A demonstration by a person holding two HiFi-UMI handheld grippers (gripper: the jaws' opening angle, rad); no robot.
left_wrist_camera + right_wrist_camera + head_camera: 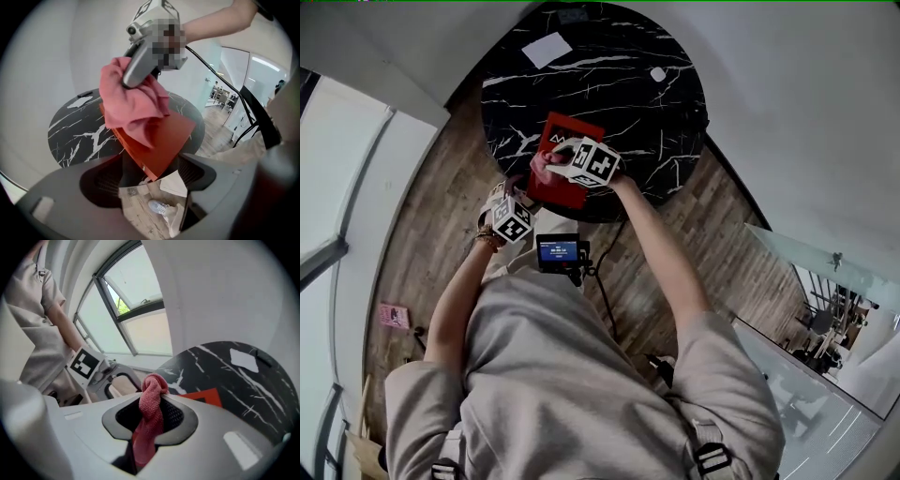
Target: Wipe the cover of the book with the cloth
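1. A red book (pixel 567 178) is held at the near rim of a round black table (pixel 628 84) with white veins. Part of the book is seen past the rim, over the wooden floor (pixel 722 244).
2. The left gripper (pixel 151 168) is pressed together on the lower corner of the book. In the left gripper view the red cover is seen tilted, rising away from the jaws. Whether the far edge of the book touches the table cannot be told.
3. The right gripper (pixel 152 401) is closed on a pink cloth (pixel 149 423). The cloth is pinched in a bunch between the two jaws, with a rounded fold above them and a tail below.
4. In the left gripper view the cloth is spread over the upper part of the cover and is laid against the book under the right gripper.
5. The right arm (pixel 661 253) is stretched forward, bare below the short sleeve. Its hand is placed over the book from the right side, with the gripper pointed down and to the left.
6. The left arm (pixel 455 300) is bent closer to the body. Its gripper is held lower, just before the table rim, and is pointed toward the book.
7. A white sheet of paper (pixel 547 50) is laid on the far part of the table, well apart from the book.
8. A shoe (pixel 159 207) is seen on the floor below the left jaws.
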